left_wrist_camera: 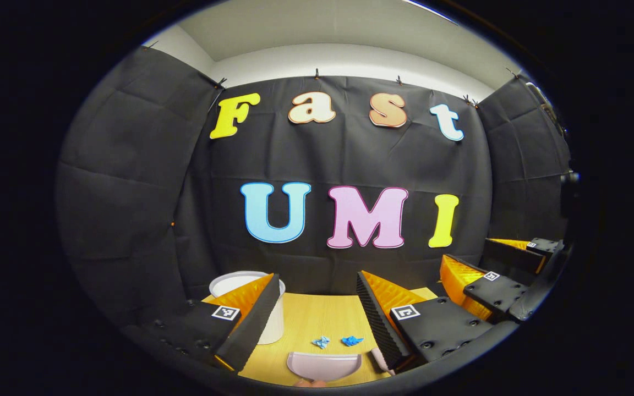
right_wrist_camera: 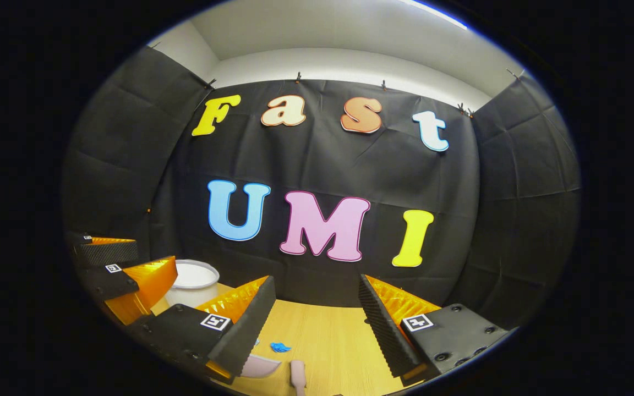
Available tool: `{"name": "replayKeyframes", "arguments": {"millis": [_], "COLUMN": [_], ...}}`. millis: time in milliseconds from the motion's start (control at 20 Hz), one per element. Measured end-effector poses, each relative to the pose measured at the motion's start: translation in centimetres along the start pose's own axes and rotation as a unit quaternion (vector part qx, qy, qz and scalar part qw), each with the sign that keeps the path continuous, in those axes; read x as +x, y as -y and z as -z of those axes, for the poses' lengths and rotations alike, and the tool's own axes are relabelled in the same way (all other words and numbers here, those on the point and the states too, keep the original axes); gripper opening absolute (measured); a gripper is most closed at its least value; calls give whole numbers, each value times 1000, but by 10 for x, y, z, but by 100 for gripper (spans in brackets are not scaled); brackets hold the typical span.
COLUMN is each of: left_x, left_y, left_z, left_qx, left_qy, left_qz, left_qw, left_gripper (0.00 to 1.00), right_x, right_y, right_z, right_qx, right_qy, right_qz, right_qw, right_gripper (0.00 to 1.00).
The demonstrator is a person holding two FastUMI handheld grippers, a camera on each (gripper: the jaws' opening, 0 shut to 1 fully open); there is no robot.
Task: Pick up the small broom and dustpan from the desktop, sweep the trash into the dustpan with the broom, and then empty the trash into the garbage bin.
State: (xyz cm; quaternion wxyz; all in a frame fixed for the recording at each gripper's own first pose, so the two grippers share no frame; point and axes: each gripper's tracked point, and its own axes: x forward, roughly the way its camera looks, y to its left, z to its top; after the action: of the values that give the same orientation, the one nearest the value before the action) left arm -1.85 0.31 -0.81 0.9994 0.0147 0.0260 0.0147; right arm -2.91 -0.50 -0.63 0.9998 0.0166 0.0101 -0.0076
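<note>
Task at its very start, by the look of things. Left tongs (left_wrist_camera: 314, 316) hang above the near edge of the wooden table (left_wrist_camera: 317, 319), fingers wide apart, nothing between them. Right tongs (right_wrist_camera: 317, 322) likewise spread wide and empty; in the left gripper view they also show off to the right (left_wrist_camera: 485, 275), raised clear of the table. Pale pink dustpan (left_wrist_camera: 323, 366) lies flat on the table at the near edge, mouth toward two small blue scraps of trash (left_wrist_camera: 336, 341) just beyond it. Broom (right_wrist_camera: 298, 377): a pale pink piece just beside the dustpan, near the bottom edge of the right gripper view; I take it for the handle, bristles not visible. White garbage bin (left_wrist_camera: 275, 324) stands upright at the far left of the table, partly behind the left tongs' finger. Nothing grasped, trash unswept, bin apparently unused. All steps remain: grasp both tools, sweep, tip into the bin.
</note>
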Motion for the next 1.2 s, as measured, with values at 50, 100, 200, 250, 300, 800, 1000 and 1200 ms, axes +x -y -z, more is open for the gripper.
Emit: {"name": "replayKeyframes", "arguments": {"millis": [50,100,200,250,300,800,1000,1200], "left_x": [0,0,1,2,3,13,17,23], "left_y": [1,0,0,1,1,-11,-15,-21], "left_z": [1,3,7,9,11,26,31,34], "left_qx": [0,1,2,2,1,-9,-13,-13], "left_qy": [-6,-12,-21,-26,-31,-60,-67,-70], "left_qz": [2,3,6,8,12,12,15,15], "left_qw": [1000,1000,1000,1000,999,998,998,997], "left_gripper": [82,82,82,82,82,80,82,82], "right_x": [0,1,2,2,3,13,18,24], "right_y": [0,-1,-4,-4,-6,-8,-13,-19], "right_z": [1,4,7,9,10,28,34,41], "right_qx": [0,0,2,3,2,0,-1,-3], "right_qy": [-3,-6,-13,-15,-17,-44,-53,-61], "right_qz": [0,-2,-3,-2,-3,2,1,-2], "right_qw": [1000,1000,1000,1000,1000,999,999,998], "right_gripper": [98,98,98,97,97,97,97,97]}}
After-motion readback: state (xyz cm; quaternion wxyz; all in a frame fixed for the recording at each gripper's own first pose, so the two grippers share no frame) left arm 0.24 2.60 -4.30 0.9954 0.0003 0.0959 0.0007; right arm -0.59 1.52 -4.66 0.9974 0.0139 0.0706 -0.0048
